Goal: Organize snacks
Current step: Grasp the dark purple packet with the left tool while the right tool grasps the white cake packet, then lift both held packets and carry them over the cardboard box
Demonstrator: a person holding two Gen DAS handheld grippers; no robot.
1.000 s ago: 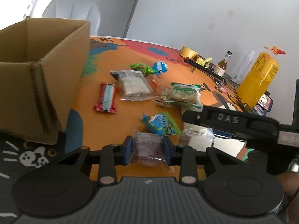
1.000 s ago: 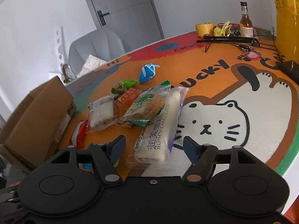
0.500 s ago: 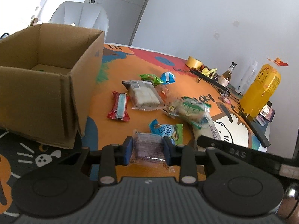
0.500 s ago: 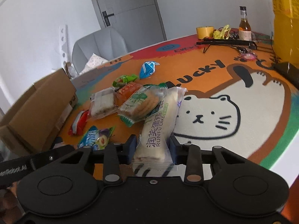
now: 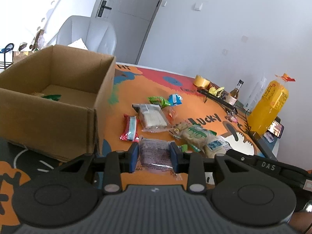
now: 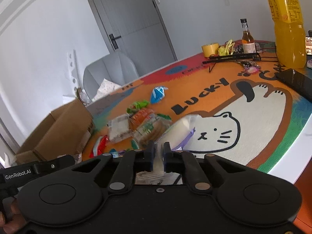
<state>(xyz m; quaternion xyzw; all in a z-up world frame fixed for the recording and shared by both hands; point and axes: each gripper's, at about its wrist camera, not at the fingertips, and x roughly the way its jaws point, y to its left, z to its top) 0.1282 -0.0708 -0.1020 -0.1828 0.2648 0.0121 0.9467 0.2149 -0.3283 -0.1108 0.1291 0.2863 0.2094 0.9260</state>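
Pick-up step of sorting snacks. The left gripper holds a clear-wrapped dark snack between narrow jaws, above the table beside the cardboard box. The right gripper's jaws are closing on the end of a long white cake packet, blurred and probably pinched by its wrapper. Next: carry both over the box's open top, then release.

A home-like room: cartoon-cat mat on the tabletop, grey chair at ten o'clock, grey door.
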